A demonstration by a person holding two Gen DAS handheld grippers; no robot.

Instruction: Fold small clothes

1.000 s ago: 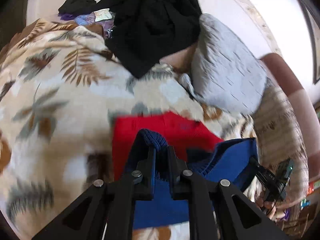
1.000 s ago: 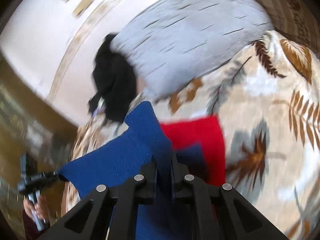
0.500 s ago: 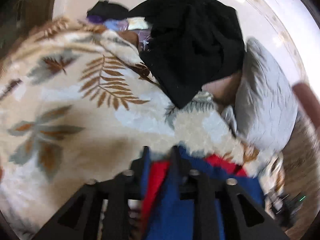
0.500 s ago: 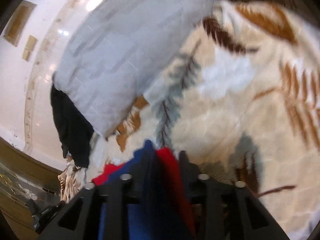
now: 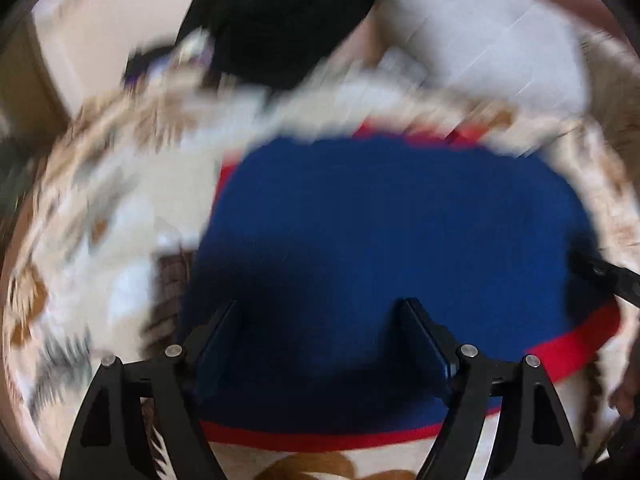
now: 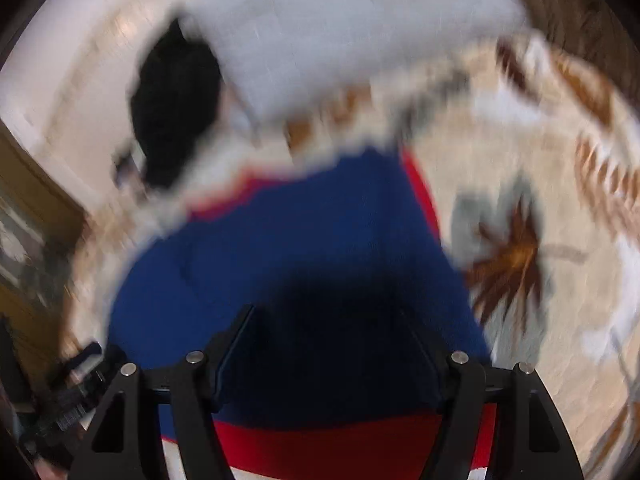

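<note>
A small garment lies on the leaf-patterned blanket (image 5: 120, 208), its blue part (image 5: 380, 220) folded flat over its red part (image 5: 568, 348). In the right wrist view the same blue part (image 6: 300, 232) covers the red part (image 6: 340, 444), with red showing at the edges. My left gripper (image 5: 320, 304) hangs just above the blue cloth; its jaws are opening and grip nothing. My right gripper (image 6: 325, 308) is over the garment's right side, its jaws also opening with nothing pinched. Both views are motion-blurred.
A black clothes pile (image 5: 280, 20) and a grey pillow (image 5: 480, 32) sit at the far side of the bed; both show again in the right wrist view, the pile (image 6: 176, 100) and pillow (image 6: 340, 32). A hand (image 5: 628, 392) is at the right edge.
Both grippers were shut on the blue cloth's lifted edge. They came down toward the bed, spread their jaws and let go; the blue part now lies flat on the red.
</note>
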